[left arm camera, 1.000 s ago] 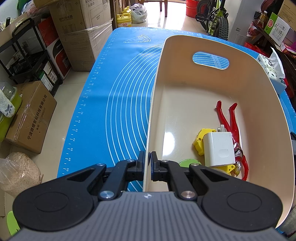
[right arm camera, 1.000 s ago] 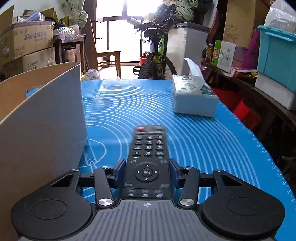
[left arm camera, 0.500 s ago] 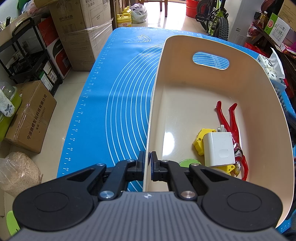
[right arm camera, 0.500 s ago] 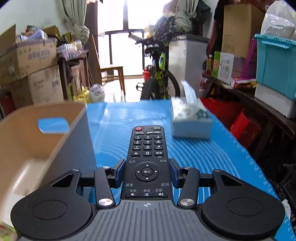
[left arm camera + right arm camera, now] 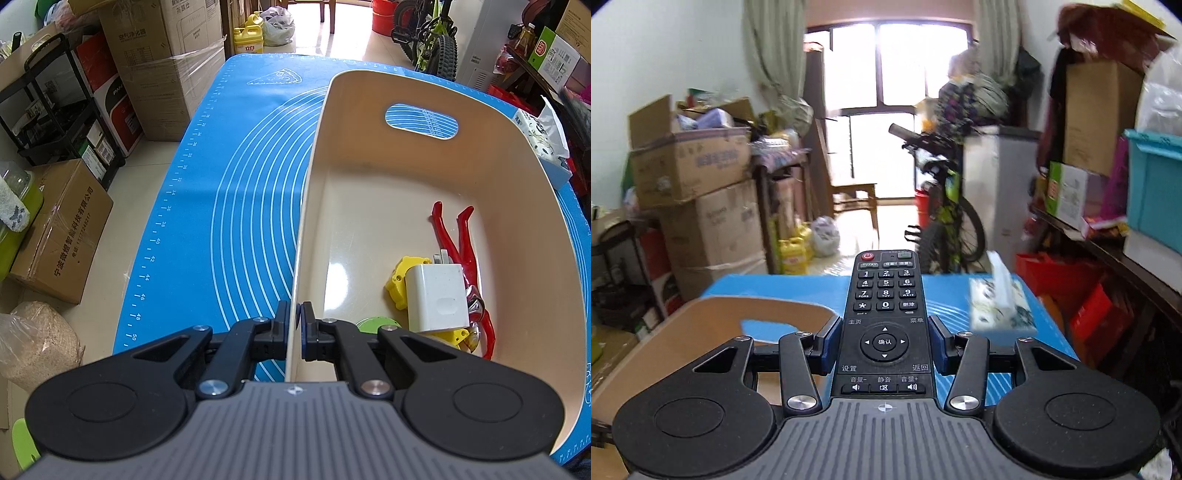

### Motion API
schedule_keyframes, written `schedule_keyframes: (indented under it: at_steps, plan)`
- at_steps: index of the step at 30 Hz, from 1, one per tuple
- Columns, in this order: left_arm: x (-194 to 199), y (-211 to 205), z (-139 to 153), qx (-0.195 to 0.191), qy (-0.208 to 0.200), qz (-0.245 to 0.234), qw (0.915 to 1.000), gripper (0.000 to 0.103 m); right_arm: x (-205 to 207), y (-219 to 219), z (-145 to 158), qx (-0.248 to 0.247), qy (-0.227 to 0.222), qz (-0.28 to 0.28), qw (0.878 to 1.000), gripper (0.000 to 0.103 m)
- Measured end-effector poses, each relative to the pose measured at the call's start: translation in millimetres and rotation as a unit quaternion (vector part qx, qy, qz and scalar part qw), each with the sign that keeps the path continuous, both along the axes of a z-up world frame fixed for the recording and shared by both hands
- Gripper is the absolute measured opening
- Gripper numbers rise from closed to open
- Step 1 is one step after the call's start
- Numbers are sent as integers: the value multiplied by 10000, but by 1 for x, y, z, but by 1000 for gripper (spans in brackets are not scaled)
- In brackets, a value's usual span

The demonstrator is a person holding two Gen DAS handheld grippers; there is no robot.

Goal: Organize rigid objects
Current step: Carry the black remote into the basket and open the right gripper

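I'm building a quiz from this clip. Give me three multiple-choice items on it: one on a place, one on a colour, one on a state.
1. Where is the white charger?
A. on the blue mat
B. inside the bin
C. on the tissue box

2. What colour are the pliers' handles?
A. red
B. green
C. black

3. What is the right gripper doing?
A. hanging open and empty
B. pinching the bin wall
C. clamping the remote

Answers:
1 B: the white charger lies on the floor of the bin, on a yellow piece.
2 A: the pliers have red handles.
3 C: the right gripper has both pads against the sides of the remote; the left gripper is the one pinching the bin wall.
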State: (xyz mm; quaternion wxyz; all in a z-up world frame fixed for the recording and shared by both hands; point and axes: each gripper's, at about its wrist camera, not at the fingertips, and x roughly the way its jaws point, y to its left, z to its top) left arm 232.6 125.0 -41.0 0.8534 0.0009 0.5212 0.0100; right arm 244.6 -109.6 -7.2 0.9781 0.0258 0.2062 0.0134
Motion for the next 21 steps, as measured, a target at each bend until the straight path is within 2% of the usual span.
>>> schedule_keyframes:
  at_steps: [4, 8, 13, 18, 21]
  plan:
    - [0, 0, 0, 6, 0, 0, 10000, 7, -5, 16, 13, 76, 1, 288, 9996, 54]
    - [0, 0, 0, 7, 0, 0, 10000, 7, -9, 36, 16, 73, 212, 651, 9976, 54]
    - [0, 0, 0, 7, 0, 1, 10000, 7, -13, 67, 5, -79, 670, 1176, 9908, 54]
    - [0, 0, 0, 6, 1, 3, 10000, 7, -17, 89, -9, -253, 1032, 1468, 9834, 54]
    - [0, 0, 0, 20, 1, 4, 10000, 7, -14, 99, -18, -381, 1430, 1612, 9758, 54]
